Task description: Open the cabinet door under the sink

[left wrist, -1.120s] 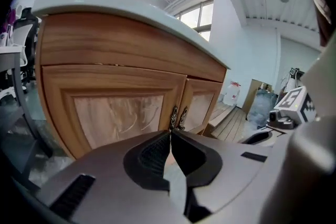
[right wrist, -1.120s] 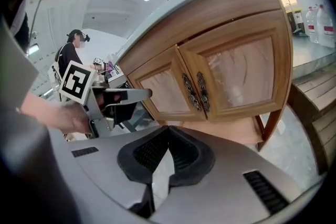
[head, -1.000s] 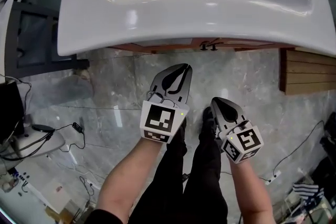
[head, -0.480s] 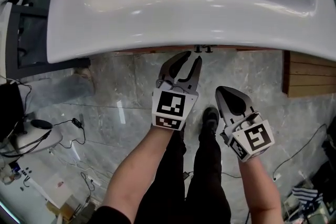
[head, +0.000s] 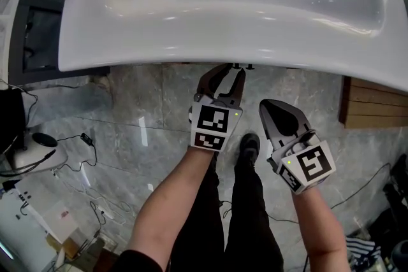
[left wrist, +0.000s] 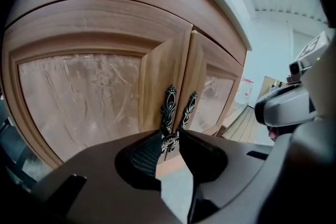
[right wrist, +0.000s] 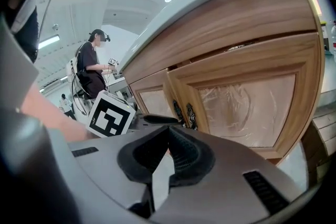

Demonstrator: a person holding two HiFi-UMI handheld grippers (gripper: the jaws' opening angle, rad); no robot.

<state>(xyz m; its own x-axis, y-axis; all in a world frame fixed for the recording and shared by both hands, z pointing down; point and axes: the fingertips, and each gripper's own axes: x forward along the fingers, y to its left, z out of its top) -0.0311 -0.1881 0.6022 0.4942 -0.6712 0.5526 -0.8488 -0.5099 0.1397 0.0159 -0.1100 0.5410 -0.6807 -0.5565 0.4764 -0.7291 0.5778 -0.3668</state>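
The wooden cabinet under the white sink [head: 191, 28] has two doors with frosted panels. The left door [left wrist: 89, 97] and right door [left wrist: 215, 94] meet at two ornate black handles [left wrist: 170, 110]. My left gripper [left wrist: 169, 139] is right at the doors with its jaws opening. The lower end of the left handle shows in the gap, and the pads do not press on it. From above, the left gripper [head: 231, 72] reaches under the sink rim by the handles [head: 242, 65]. My right gripper [head: 273, 106] hangs back to the right, shut and empty, with its fingertips [right wrist: 168, 131] together.
A slatted wooden panel [head: 376, 105] stands at the right of the cabinet. Cables [head: 83, 143] and equipment lie on the grey stone floor at left. My own legs and shoes [head: 247, 146] are below the grippers. Another person [right wrist: 92, 73] stands far behind.
My left gripper has moved forward and down under the sink rim to the handles, and its jaws have gone from shut to open. The right gripper drifted slightly right.
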